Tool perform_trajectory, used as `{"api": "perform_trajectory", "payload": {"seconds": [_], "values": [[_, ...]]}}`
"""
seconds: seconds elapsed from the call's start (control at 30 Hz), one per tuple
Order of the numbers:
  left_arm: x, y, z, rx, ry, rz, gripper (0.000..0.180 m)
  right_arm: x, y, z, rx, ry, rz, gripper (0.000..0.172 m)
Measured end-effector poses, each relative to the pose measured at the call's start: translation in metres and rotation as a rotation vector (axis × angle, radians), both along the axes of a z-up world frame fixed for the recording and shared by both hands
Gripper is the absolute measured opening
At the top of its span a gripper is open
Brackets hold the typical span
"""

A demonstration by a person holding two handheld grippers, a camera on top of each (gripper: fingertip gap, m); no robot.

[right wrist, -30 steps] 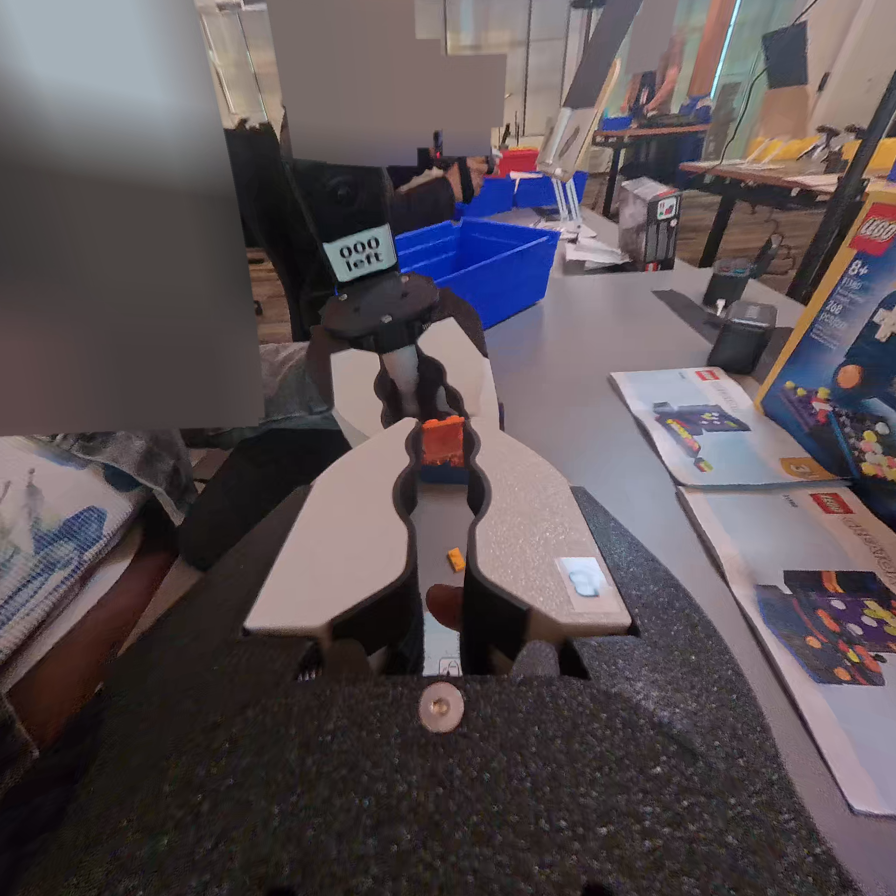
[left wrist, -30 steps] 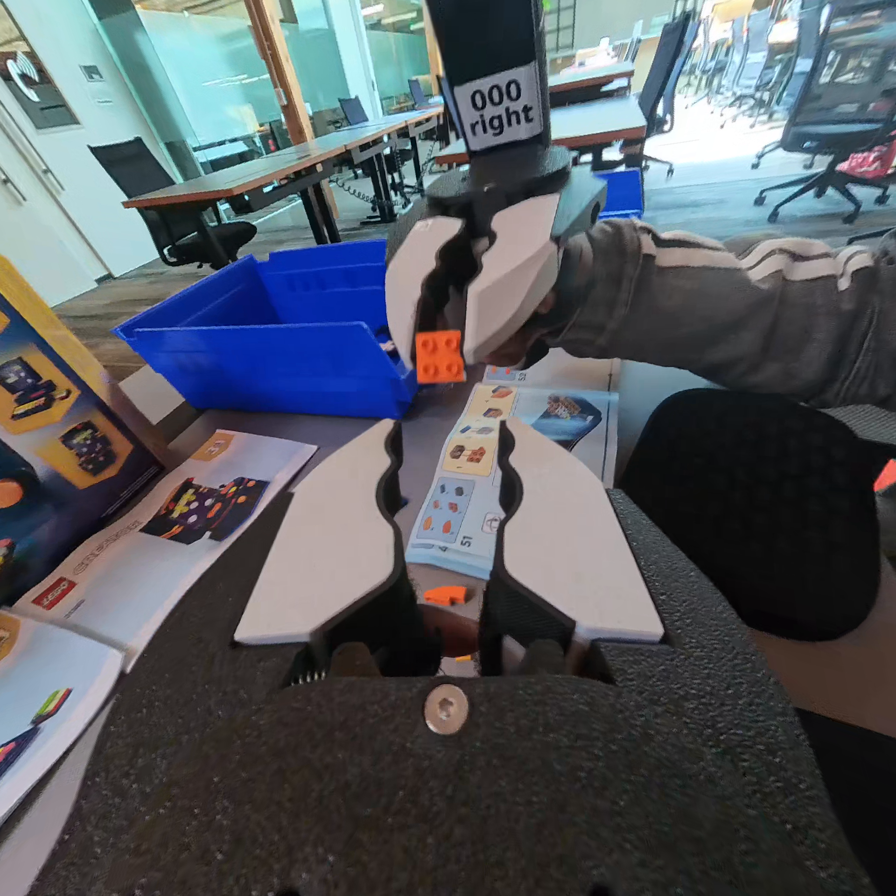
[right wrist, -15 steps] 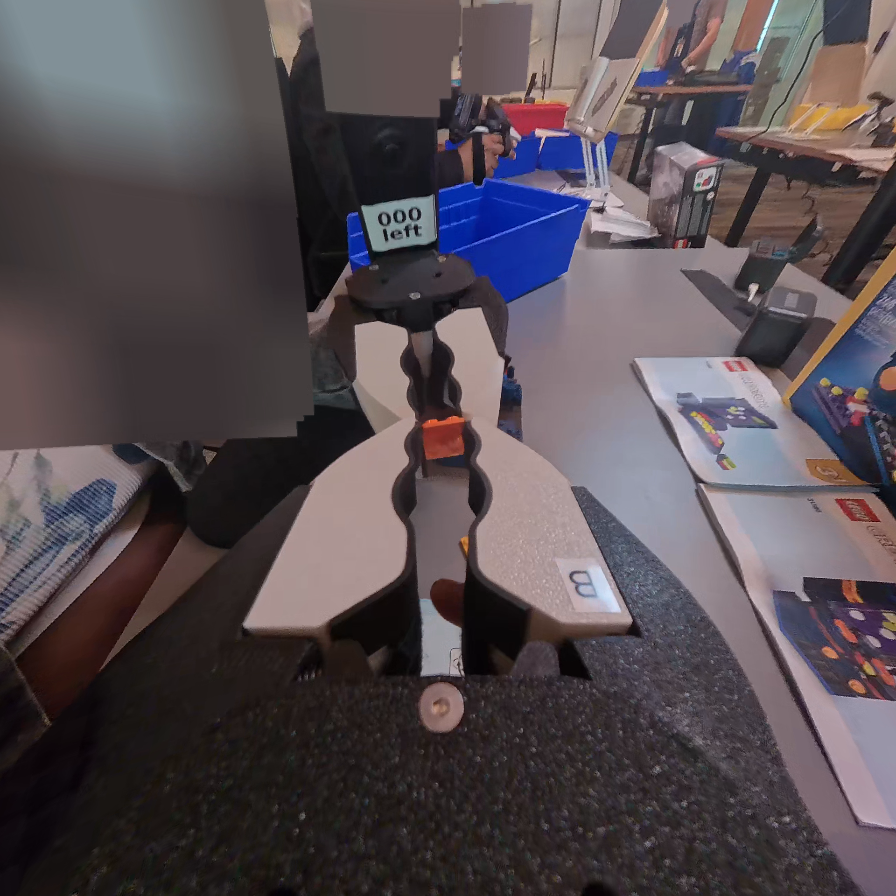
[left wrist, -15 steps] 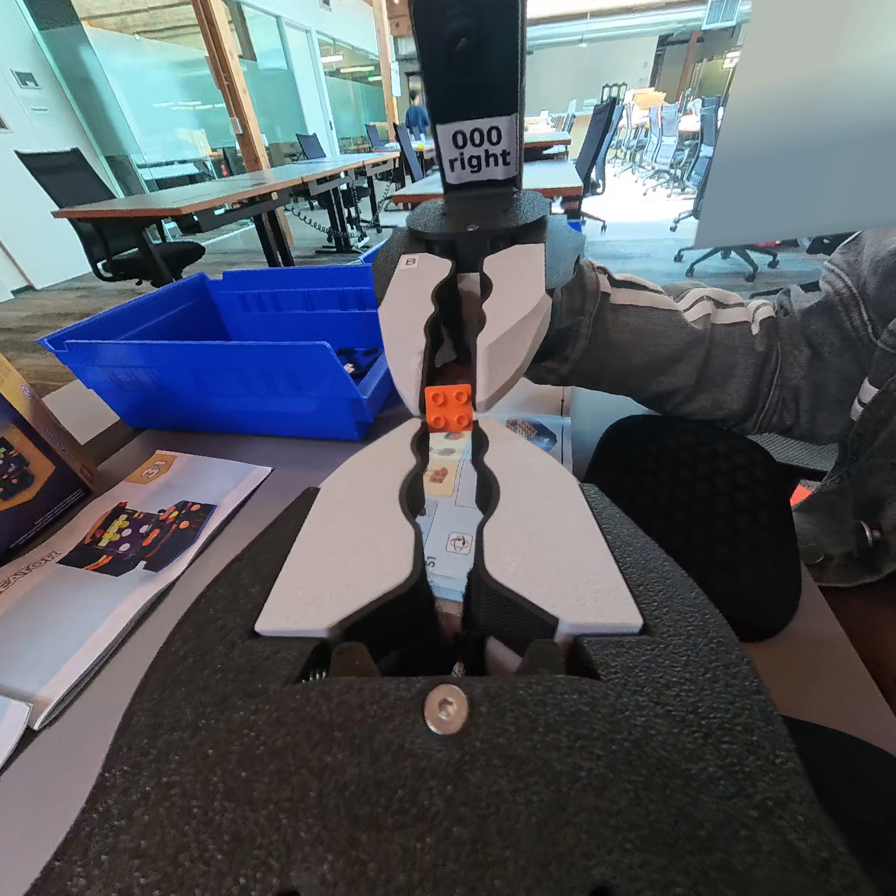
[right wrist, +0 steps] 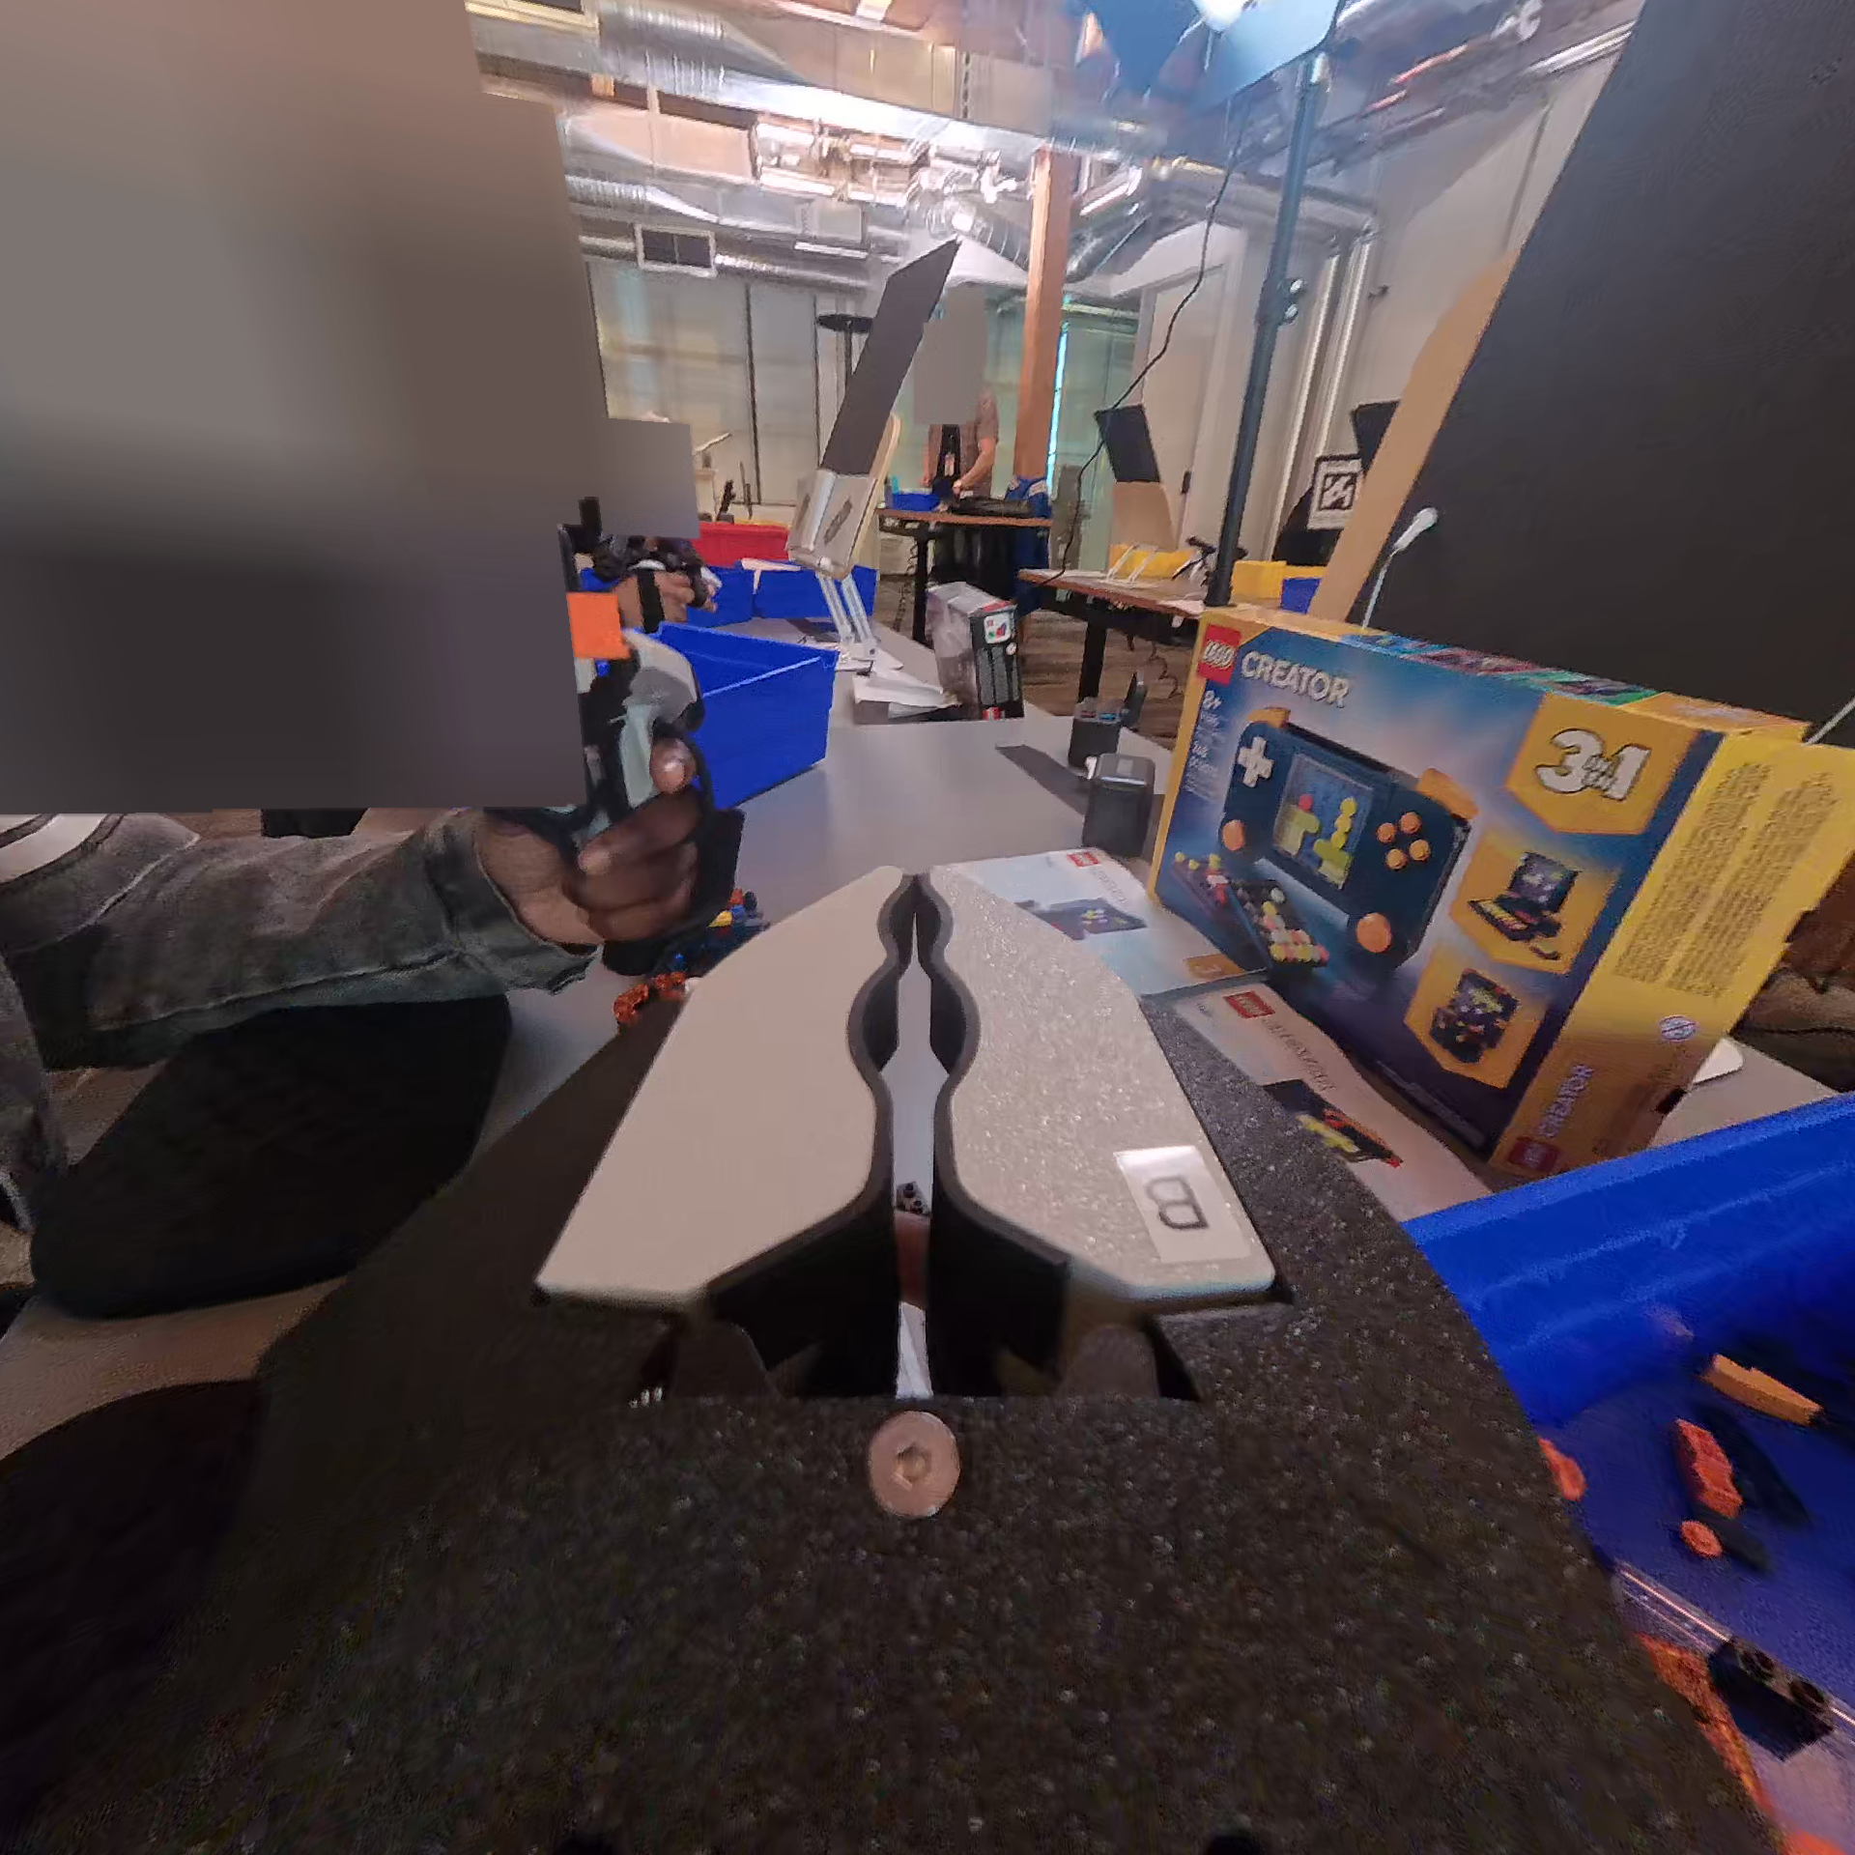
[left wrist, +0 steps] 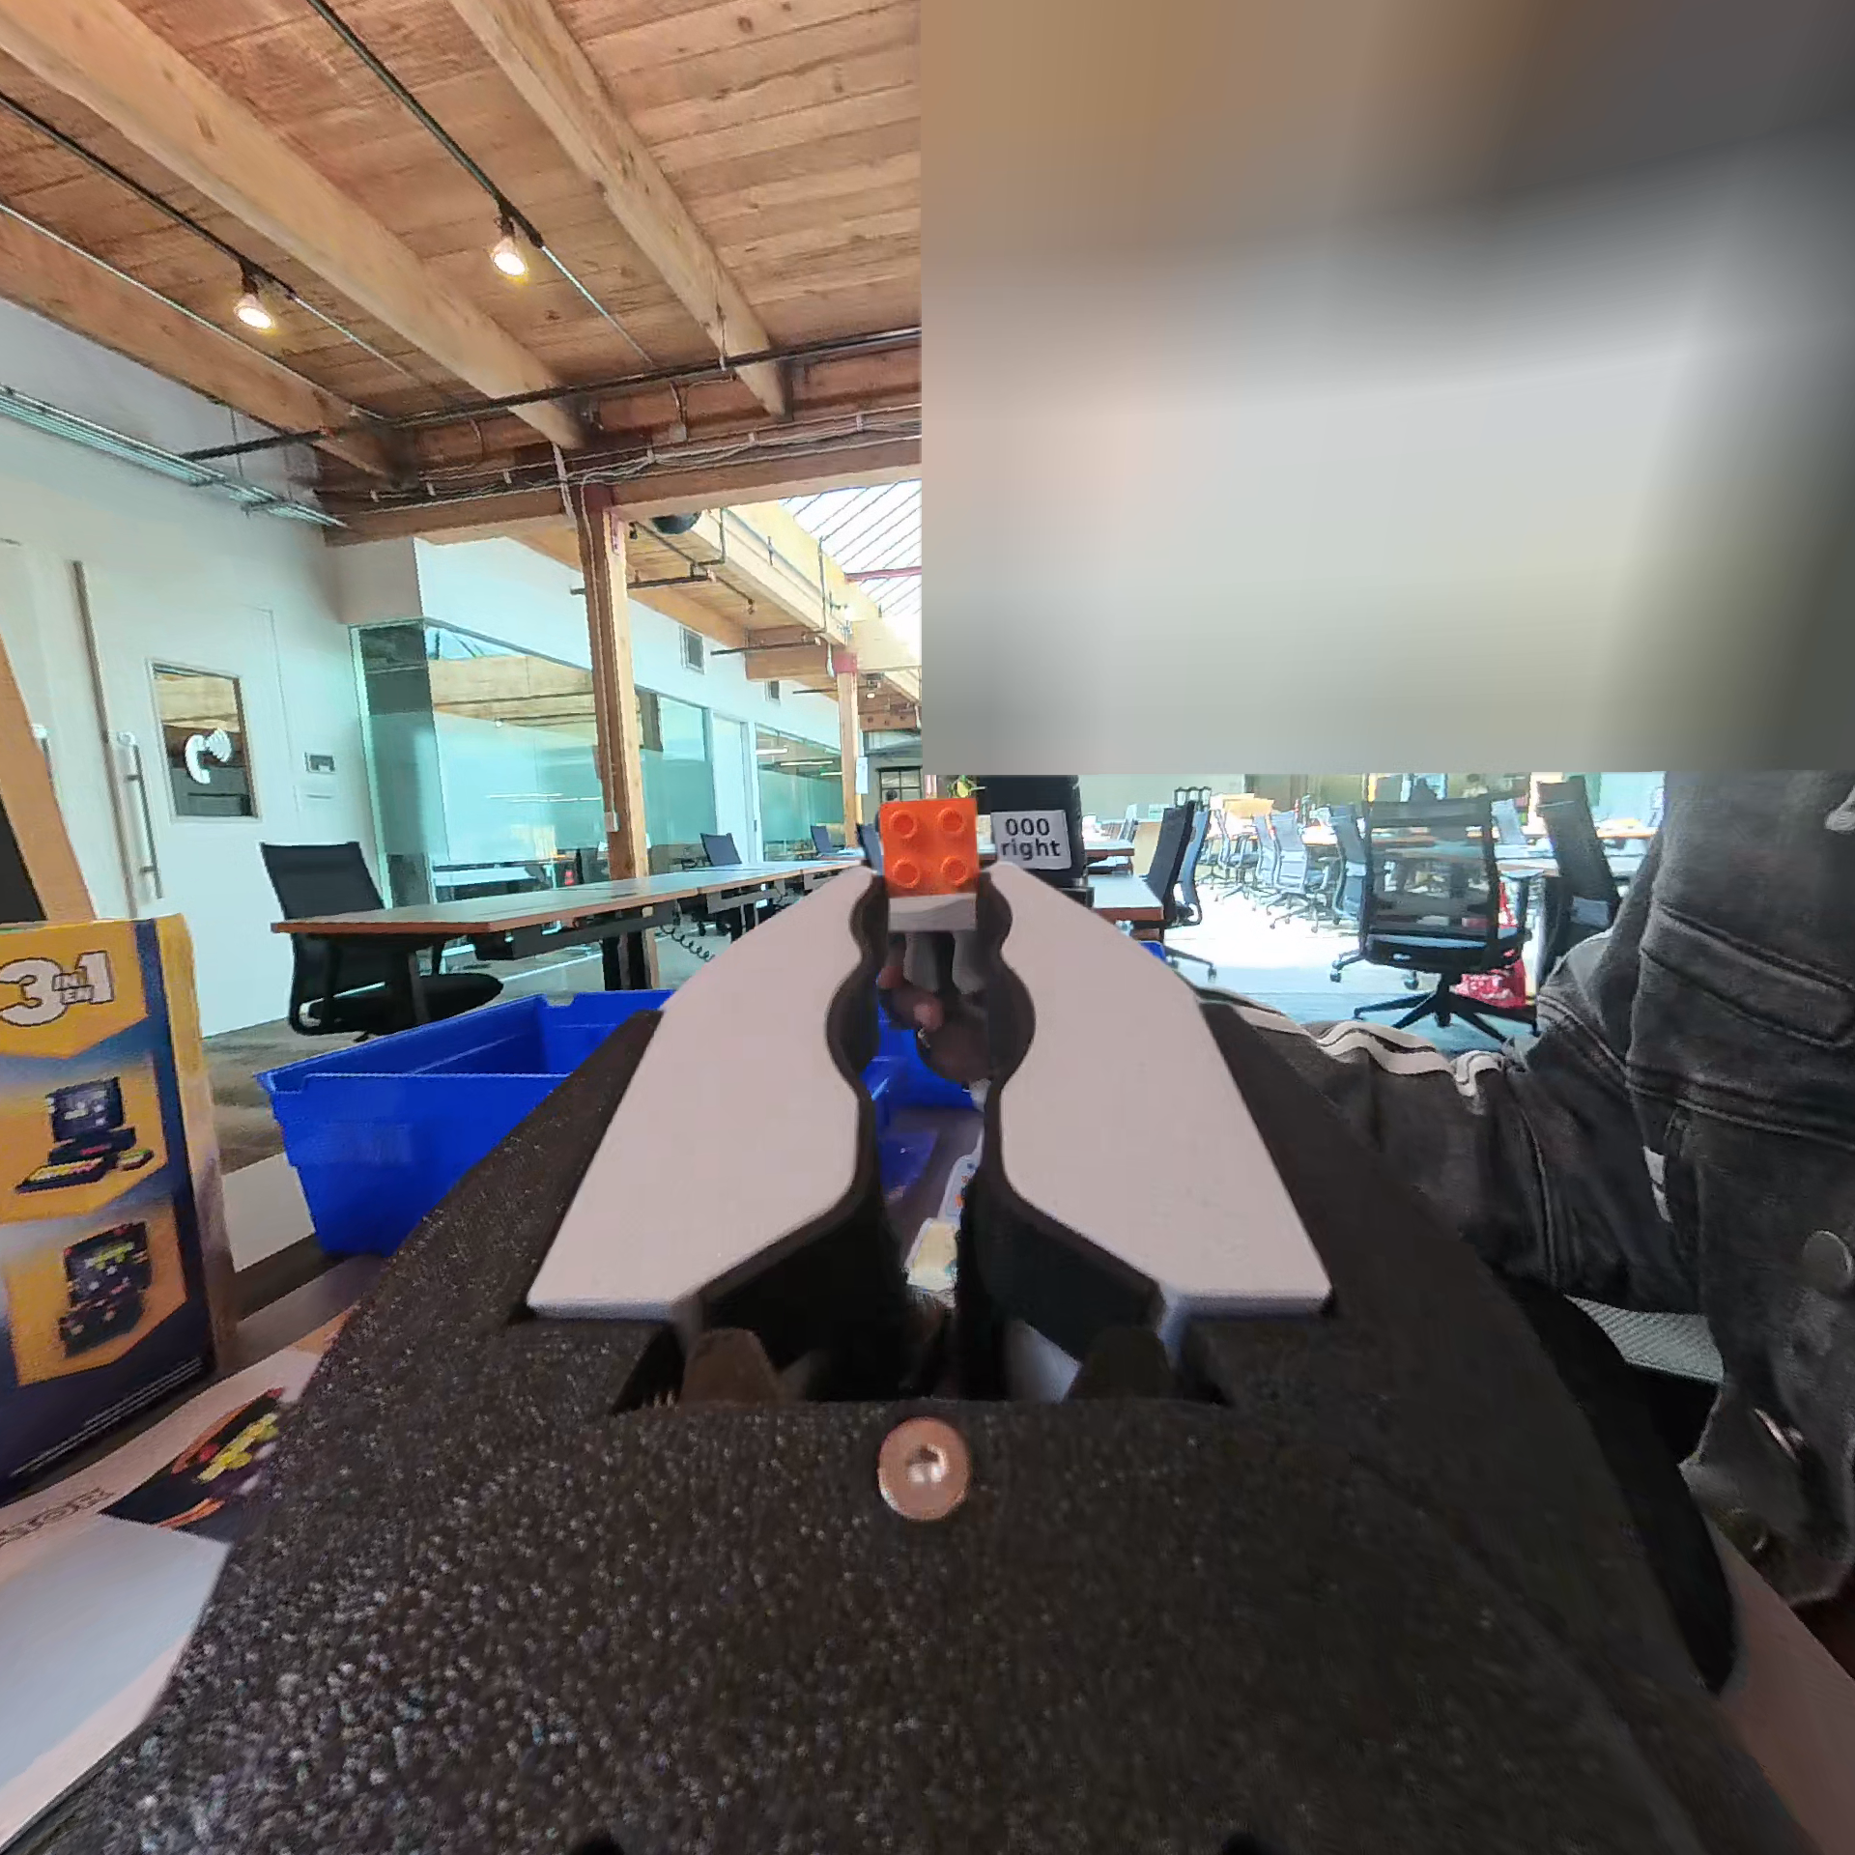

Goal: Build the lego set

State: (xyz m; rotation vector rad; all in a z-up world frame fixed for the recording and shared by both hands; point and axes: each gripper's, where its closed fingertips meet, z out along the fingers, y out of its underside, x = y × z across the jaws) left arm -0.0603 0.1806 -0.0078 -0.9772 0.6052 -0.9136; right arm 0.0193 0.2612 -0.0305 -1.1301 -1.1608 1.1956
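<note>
the left gripper [left wrist: 929, 888], raised above the table [right wrist: 903, 773], has its jaws narrowed onto an orange brick [left wrist: 929, 848], pads pressing both its sides at the tips. a blue bin [left wrist: 422, 1104] sits low at its left. further right, the right gripper [right wrist: 913, 883] has its jaws fully together on nothing, beside a yellow toy box [right wrist: 1455, 883] and booklets [right wrist: 1084, 893].

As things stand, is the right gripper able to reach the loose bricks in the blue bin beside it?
Probably yes. The blue bin is open on top, and its loose bricks lie uncovered just right of the right gripper. Its fingers are closed on nothing, so they must open first.
</note>
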Motion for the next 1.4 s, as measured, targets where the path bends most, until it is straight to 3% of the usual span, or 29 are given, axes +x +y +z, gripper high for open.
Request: {"api": "perform_trajectory", "payload": {"seconds": [0.47, 0.6, 0.83, 0.9, 1.1, 1.2, 1.4], "values": [[-0.006, -0.004, 0.000, 0.011, -0.017, -0.048, 0.015, -0.011, -0.004, -0.036, -0.043, -0.199, 0.046, 0.000], [-0.006, -0.004, -0.001, 0.006, -0.008, -0.053, 0.016, -0.023, -0.022, -0.078, -0.003, -0.446, 0.126, 0.009], [-0.006, -0.007, 0.000, 0.034, 0.029, -0.053, 0.015, -0.056, -0.016, -0.157, 0.021, -0.800, -0.020, 0.018], [-0.008, -0.007, 0.002, 0.038, 0.025, -0.047, 0.015, -0.059, -0.005, -0.168, 0.065, -0.860, -0.064, 0.019], [-0.002, -0.008, -0.001, 0.045, 0.067, -0.044, 0.015, -0.072, 0.009, -0.180, 0.002, -0.862, -0.096, 0.021], [-0.001, -0.009, 0.000, 0.047, 0.069, -0.047, 0.015, -0.074, 0.008, -0.178, 0.029, -0.840, -0.082, 0.009], [-0.002, -0.005, -0.005, 0.045, 0.095, -0.011, 0.015, -0.033, 0.005, -0.130, -0.050, -0.809, -0.236, 0.009]]}}
